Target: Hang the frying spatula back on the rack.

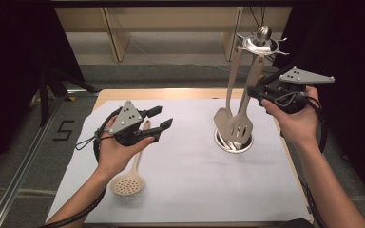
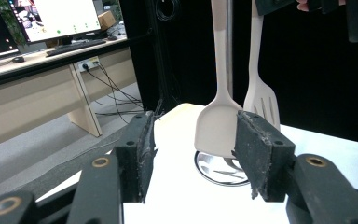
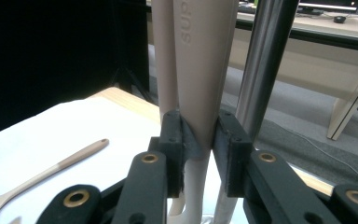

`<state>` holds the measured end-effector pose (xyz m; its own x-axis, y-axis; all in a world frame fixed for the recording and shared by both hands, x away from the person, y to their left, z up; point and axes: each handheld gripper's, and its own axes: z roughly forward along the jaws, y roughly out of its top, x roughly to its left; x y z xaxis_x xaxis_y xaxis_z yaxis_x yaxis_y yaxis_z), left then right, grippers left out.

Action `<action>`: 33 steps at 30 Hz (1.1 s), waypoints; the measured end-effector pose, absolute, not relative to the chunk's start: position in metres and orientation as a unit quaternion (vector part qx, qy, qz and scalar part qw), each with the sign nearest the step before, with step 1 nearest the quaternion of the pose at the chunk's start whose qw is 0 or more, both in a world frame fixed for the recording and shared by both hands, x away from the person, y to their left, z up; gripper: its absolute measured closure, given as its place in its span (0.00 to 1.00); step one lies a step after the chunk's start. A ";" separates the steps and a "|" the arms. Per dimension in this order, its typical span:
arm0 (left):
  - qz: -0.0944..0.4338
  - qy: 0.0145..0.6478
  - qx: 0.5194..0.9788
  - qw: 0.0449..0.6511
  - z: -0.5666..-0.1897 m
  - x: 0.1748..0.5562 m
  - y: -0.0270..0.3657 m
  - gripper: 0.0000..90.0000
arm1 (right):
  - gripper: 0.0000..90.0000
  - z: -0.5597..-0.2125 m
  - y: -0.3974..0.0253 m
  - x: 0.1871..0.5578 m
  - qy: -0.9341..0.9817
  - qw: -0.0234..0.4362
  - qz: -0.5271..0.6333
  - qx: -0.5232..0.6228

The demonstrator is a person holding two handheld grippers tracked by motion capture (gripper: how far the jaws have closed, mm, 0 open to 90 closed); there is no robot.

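Observation:
A steel utensil stand (image 1: 233, 141) with a pole and a hook ring on top (image 1: 261, 43) holds two hanging beige utensils: a solid spatula (image 1: 223, 121) and a slotted turner (image 1: 241, 126). My right gripper (image 1: 254, 91) is shut on the slotted turner's handle (image 3: 204, 70), beside the steel pole (image 3: 262, 70). My left gripper (image 1: 160, 119) hovers open and holds nothing, above a beige skimmer spoon (image 1: 128, 183) lying on the white cloth. In the left gripper view the open gripper (image 2: 193, 154) faces the solid spatula (image 2: 216, 130) and slotted turner (image 2: 262, 98).
A white cloth (image 1: 195, 185) covers the wooden table (image 1: 180, 93). The skimmer's handle (image 3: 60, 163) lies left of the stand. Desk legs and cables stand on the floor beyond the table, and a floor rail (image 1: 24, 166) runs along the left.

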<state>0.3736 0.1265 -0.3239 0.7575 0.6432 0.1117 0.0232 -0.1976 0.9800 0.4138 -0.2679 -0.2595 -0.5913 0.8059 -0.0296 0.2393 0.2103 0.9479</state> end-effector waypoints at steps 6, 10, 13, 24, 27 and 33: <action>0.260 0.227 0.729 0.591 -0.326 0.374 0.125 0.53 | 0.83 -0.261 -0.267 0.414 0.728 0.278 0.515 0.356; 0.259 0.229 0.729 0.591 -0.327 0.374 0.126 0.53 | 0.82 -0.261 -0.268 0.412 0.728 0.286 0.513 0.355; 0.261 0.231 0.727 0.592 -0.327 0.375 0.129 0.53 | 0.75 -0.261 -0.269 0.406 0.719 0.293 0.517 0.361; 0.267 0.243 0.721 0.592 -0.330 0.376 0.135 0.53 | 0.83 -0.246 -0.289 0.383 0.686 0.335 0.538 0.357; 0.267 0.247 0.719 0.592 -0.332 0.377 0.135 0.53 | 0.92 -0.241 -0.295 0.379 0.679 0.344 0.539 0.361; 0.267 0.248 0.720 0.591 -0.332 0.377 0.136 0.53 | 1.00 -0.236 -0.307 0.377 0.652 0.373 0.542 0.376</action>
<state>0.3774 0.1356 -0.3324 0.7352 0.6716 0.0915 0.0418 -0.1797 0.9828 0.3767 -0.3067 -0.2358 -0.4389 0.8951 -0.0779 0.0873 0.1288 0.9878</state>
